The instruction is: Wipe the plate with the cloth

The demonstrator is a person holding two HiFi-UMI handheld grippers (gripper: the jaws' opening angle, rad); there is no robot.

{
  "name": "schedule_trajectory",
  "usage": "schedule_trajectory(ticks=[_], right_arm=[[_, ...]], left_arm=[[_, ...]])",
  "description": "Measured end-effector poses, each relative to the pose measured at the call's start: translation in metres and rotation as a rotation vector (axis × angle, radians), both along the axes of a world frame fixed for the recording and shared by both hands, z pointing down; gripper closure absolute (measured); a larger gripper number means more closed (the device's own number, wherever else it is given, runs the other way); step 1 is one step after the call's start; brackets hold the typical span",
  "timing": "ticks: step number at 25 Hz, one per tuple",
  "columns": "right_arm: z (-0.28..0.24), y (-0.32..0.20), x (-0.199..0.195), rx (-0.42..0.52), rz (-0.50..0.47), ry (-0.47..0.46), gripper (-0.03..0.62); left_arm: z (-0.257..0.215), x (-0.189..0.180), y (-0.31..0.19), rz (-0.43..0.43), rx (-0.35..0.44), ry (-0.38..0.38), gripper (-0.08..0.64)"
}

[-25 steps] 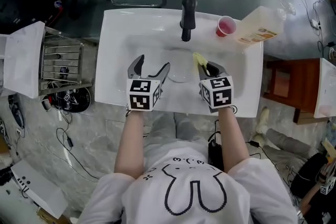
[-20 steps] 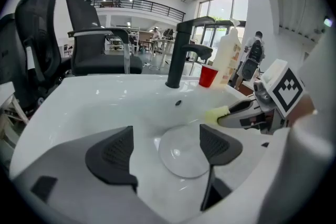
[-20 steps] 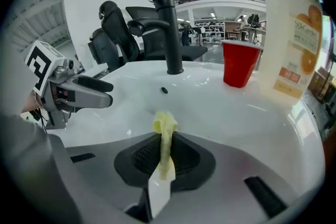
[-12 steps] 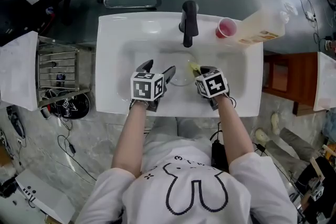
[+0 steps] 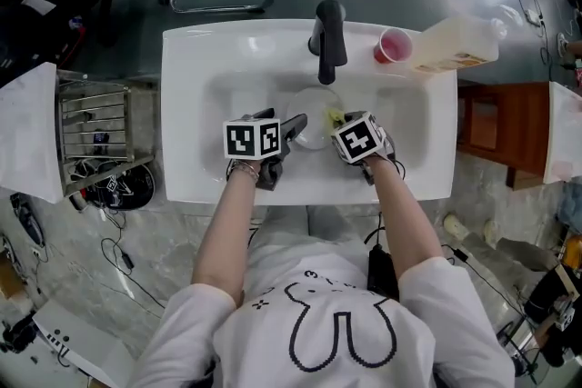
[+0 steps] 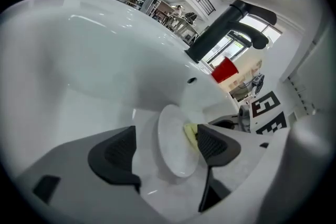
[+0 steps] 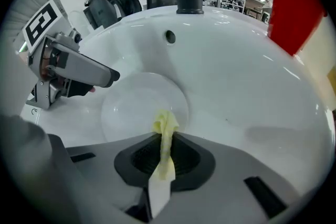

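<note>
In the sink (image 5: 186, 95), plate (image 6: 176, 147): stiff, glossy, likely slippery; grip its rim.
Your left tongs (image 6: 164, 148): wide apart astride the plate, not gripping.
Your right tongs (image 7: 165, 157): pinching the limp cloth (image 7: 164, 136).

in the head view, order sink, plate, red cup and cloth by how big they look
1. sink
2. plate, partly covered
3. red cup
4. cloth, only a sliver shows, so its real size is unsure
</note>
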State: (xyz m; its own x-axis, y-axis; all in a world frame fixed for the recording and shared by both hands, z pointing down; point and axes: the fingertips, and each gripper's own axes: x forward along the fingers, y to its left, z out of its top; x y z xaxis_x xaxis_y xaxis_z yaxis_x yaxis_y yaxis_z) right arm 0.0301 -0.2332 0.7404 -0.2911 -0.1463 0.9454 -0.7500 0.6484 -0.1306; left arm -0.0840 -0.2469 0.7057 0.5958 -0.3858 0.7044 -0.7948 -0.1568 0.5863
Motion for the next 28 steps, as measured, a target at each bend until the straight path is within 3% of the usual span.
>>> schedule_trajectory(ticks=[4,7,11,15,20,28], right_arm=[[0.003,0.001,-0.002,-0.002,0.018,0.006,0.541],[0.004,0.0,-0.002,0.0,0.03,0.004,0.541],[0.004,0.0,0.0,-0.011,0.035,0.002,0.541],[0.005,-0.002,0.001,-0.009,0.038,-0.006,0.541],[0.003,-0.005,0.005,-0.001,0.062,-0.013,0.541],[-0.022,0.0,0.011,0.034,0.187,-0.066,0.541]], left_arm=[[0.011,0.004,0.003,0.019,-0.027,0.019,0.329],[0.02,0.008,0.003,0.022,-0.069,0.049,0.339],[0.032,0.009,0.004,0.017,-0.125,0.041,0.449],[0.036,0.015,0.004,0.011,-0.151,0.084,0.506],[0.024,0.02,0.002,-0.049,-0.179,0.199,0.538],[-0.002,0.02,0.013,-0.024,-0.121,0.193,0.543]])
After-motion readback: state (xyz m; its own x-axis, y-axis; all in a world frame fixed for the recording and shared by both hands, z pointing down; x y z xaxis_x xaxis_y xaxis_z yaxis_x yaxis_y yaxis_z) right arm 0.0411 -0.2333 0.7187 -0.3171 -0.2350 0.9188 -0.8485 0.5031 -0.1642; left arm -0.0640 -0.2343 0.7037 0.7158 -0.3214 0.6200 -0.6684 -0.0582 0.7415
